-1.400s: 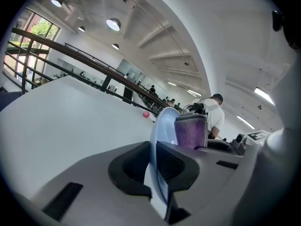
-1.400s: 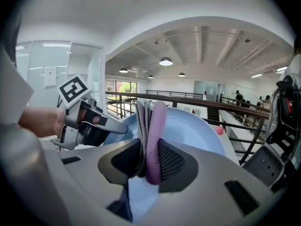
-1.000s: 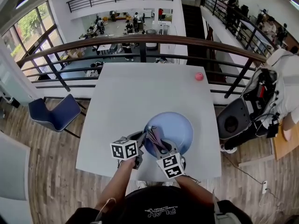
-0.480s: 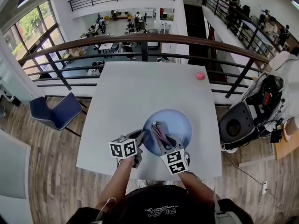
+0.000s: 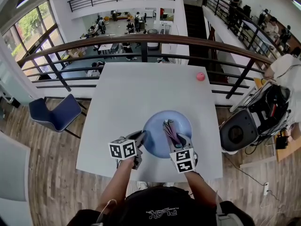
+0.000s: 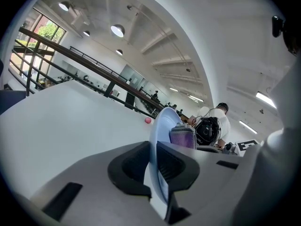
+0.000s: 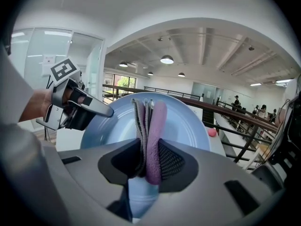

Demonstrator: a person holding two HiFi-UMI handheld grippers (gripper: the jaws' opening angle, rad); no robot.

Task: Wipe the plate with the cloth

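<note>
Head view: left gripper [image 5: 142, 137] pinches the plate [image 5: 157, 126] rim, right gripper [image 5: 180, 143] clamps the cloth [image 5: 170, 128] over it.

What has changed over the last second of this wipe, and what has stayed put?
The right gripper, shut on the folded purple-grey cloth, has swept the cloth rightwards across the round pale-blue plate, from its left half to right of centre. Nothing was taken or released. The left gripper still clamps the plate's left rim, the plate has barely shifted, and the small pink ball sits unmoved on the white table.
</note>
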